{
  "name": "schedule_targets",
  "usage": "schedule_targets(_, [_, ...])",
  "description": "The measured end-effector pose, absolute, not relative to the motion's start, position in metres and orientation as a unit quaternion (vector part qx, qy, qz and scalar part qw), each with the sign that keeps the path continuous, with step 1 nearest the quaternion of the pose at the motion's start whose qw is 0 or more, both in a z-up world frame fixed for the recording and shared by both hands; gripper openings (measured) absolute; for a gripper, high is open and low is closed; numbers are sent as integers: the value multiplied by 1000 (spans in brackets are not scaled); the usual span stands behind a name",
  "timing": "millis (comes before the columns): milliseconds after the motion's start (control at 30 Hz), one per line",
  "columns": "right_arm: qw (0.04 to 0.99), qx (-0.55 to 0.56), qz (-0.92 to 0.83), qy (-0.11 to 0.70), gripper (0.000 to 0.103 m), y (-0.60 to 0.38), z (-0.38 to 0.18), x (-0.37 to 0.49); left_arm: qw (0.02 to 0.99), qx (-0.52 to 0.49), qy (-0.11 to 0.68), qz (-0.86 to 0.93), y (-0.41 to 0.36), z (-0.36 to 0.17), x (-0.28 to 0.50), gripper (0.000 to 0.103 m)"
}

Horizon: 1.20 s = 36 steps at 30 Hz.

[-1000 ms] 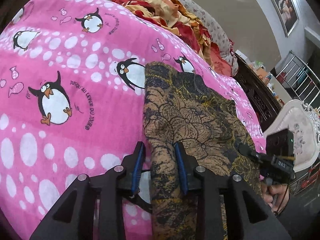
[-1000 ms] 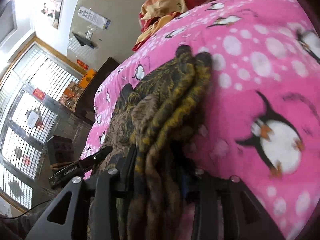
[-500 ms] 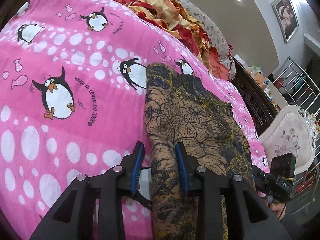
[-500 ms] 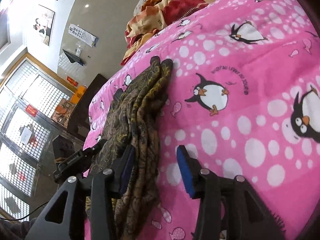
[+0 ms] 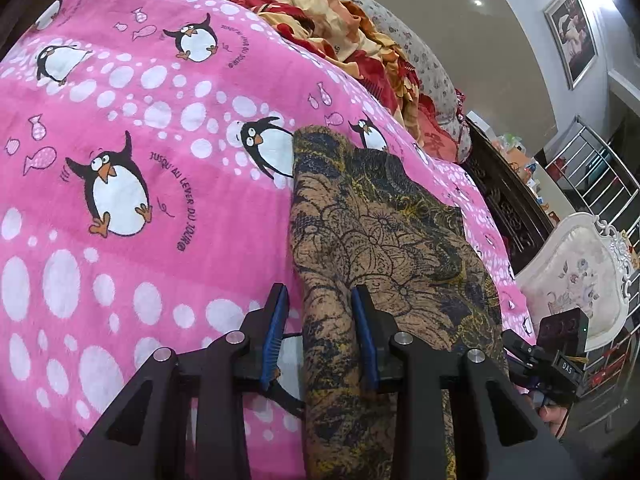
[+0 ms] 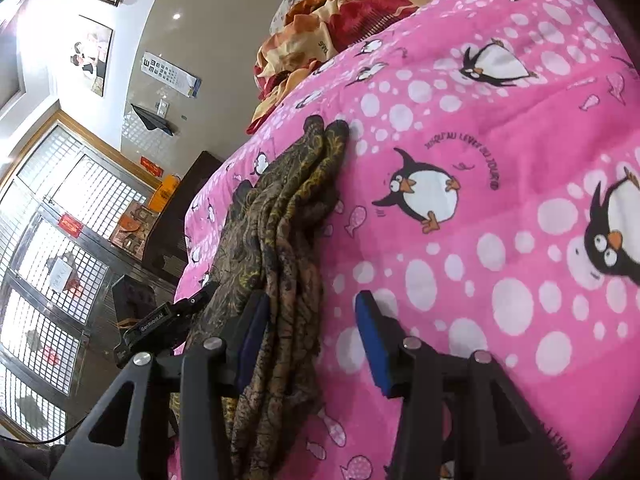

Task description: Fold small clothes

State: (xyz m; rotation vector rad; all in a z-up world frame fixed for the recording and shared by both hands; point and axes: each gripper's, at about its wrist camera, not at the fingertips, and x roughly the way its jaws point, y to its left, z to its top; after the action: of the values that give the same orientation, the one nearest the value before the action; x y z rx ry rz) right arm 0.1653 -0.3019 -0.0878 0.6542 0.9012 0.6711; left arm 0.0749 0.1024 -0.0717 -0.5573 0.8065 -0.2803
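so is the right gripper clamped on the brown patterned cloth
No, the right gripper stands open: the brown patterned cloth lies against one finger only, with pink penguin blanket showing before the other.

Left wrist view: close over the bed, angled down along the left gripper [image 5: 318,334], facing the pink penguin blanket [image 5: 120,128] and a framed picture [image 5: 572,36] beyond. Right wrist view: equally close, facing windows [image 6: 60,240]. Shared: folded brown patterned cloth [image 5: 384,248] [image 6: 280,232], blanket, red bedding [image 5: 360,40].
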Motion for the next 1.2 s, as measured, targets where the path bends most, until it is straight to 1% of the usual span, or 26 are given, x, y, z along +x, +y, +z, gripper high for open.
schedule_targets(333, [798,316,311,409,47,-307,-88,160,873,-267,386,-134,102,-72,75,13])
schedule_targets(433, [799,306,303,420,47,-305,-86,160,874,-266,386,-127,103,-69,73,14])
schedule_targets(500, [807,277,276,442,47,-302,-79,155,878,-251,393,-108,103,-58,64,19])
schedule_targets(567, [829,237,237,448,48,-302,-64,140,889,-228,383,-104,100,-40,46,20])
schedule_targets(667, [871,152,221,412,48,-293,-27,109,905,-194,351,-139,80,-16,17,21])
schedule_targets(733, [885,106,236,387,50,-275,-8,91,906,-185,341,-170,60,-9,4,21])
schedule_targets(833, [884,58,282,368,50,-238,3,78,902,-179,353,-174,39,-20,4,22])
schedule_targets(900, [871,38,310,378,48,-217,-4,76,892,-179,383,-162,34,-40,12,22])
schedule_targets(933, [864,25,316,391,48,-208,-14,77,893,-181,380,-161,31,-50,13,22])
schedule_targets(1000, [848,-4,302,436,47,-199,-45,82,897,-172,374,-160,25,-47,13,25])
schedule_targets(1033, [854,6,306,421,48,-203,-51,78,898,-166,375,-163,20,-46,14,31])
schedule_targets(1067, [855,10,310,415,48,-205,-50,76,899,-162,372,-167,17,-46,14,34])
schedule_targets(1133, [853,16,314,417,50,-207,-50,76,899,-159,368,-176,10,-45,15,47])
schedule_targets(1167, [853,15,315,416,52,-207,-51,74,899,-153,368,-182,6,-44,16,51])
schedule_targets(1200, [853,11,317,414,57,-206,-50,73,899,-145,369,-185,2,-43,17,56])
